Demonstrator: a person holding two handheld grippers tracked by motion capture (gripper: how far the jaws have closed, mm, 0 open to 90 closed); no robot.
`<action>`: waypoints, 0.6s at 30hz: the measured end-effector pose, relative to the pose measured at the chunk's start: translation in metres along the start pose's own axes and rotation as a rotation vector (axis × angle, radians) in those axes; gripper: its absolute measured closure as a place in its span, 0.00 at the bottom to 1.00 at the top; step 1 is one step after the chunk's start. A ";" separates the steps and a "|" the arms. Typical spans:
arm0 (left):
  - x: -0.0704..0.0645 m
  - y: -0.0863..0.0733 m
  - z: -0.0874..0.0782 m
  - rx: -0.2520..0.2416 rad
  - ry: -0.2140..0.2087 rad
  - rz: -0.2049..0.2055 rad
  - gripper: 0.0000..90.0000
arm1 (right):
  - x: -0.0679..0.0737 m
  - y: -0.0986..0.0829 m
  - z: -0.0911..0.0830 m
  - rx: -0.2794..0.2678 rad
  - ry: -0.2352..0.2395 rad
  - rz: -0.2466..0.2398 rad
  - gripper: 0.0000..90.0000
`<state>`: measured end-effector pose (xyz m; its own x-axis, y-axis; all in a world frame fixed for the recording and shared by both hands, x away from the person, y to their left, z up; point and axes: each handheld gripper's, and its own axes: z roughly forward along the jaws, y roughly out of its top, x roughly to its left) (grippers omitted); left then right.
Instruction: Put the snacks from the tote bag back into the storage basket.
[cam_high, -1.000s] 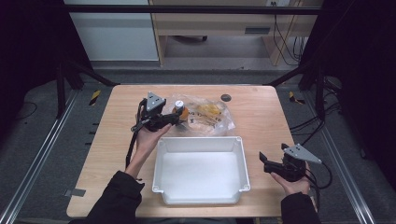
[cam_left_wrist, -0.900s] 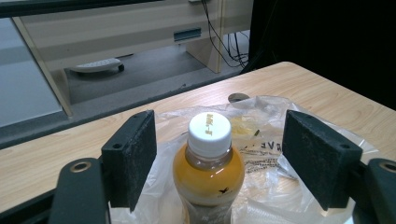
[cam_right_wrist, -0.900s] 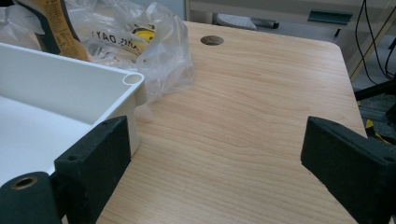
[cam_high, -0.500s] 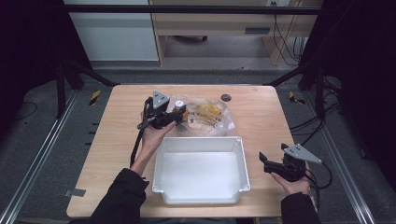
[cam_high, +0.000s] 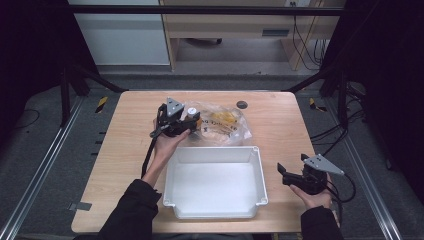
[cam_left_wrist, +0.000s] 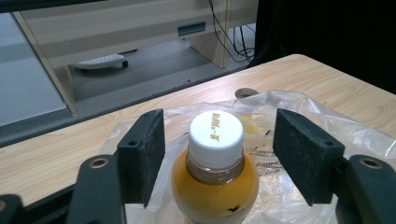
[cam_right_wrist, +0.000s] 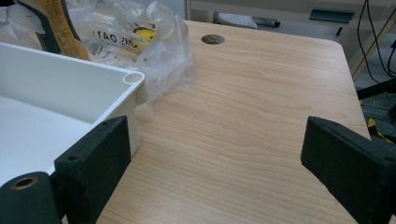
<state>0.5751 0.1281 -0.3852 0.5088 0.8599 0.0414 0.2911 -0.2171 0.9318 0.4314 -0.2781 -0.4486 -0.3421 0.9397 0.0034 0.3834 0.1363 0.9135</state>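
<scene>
L claw (cam_left_wrist: 219, 158) is spread wide, its pads either side of a juice bottle (cam_left_wrist: 215, 179) w/ white cap (cam_left_wrist: 216, 132), not touching yet; gaps show on both sides. Bottle stands upright at the near-left edge of a crinkled clear plastic bag (cam_high: 225, 125) w/ yellow-printed contents, towards the far side of the surface. Claw looks lined up at neck/shoulder height, prob. to pinch the bottle and lift it out toward the white tray (cam_high: 215, 152), which sits just in front of the bag, empty.

R claw (cam_high: 290, 175) also wide, holding nothing, parked low beside the tray's right wall, apart from the action; likely waiting, or ready to steady the tray.

Surface (cam_high: 280, 130): light wood-grain w/ a dark round cable hole (cam_high: 242, 104) near the far edge. Beyond: grey floor, pale cabinet, cables, black frame posts.
</scene>
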 end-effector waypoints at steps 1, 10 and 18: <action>0.000 0.000 0.002 -0.002 0.000 0.002 0.39 | 0.000 0.000 0.000 0.000 0.000 0.000 0.10; -0.001 -0.003 0.009 0.004 -0.009 -0.008 0.42 | 0.000 0.000 0.000 0.001 0.002 0.001 0.10; 0.001 -0.006 0.013 0.024 -0.012 -0.010 0.48 | 0.000 0.000 0.000 0.001 0.003 0.002 0.10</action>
<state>0.5844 0.1244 -0.3950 0.5152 0.8566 0.0274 0.3160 -0.2196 0.9230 0.4316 -0.2784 -0.4490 -0.3441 0.9389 0.0061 0.3852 0.1353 0.9129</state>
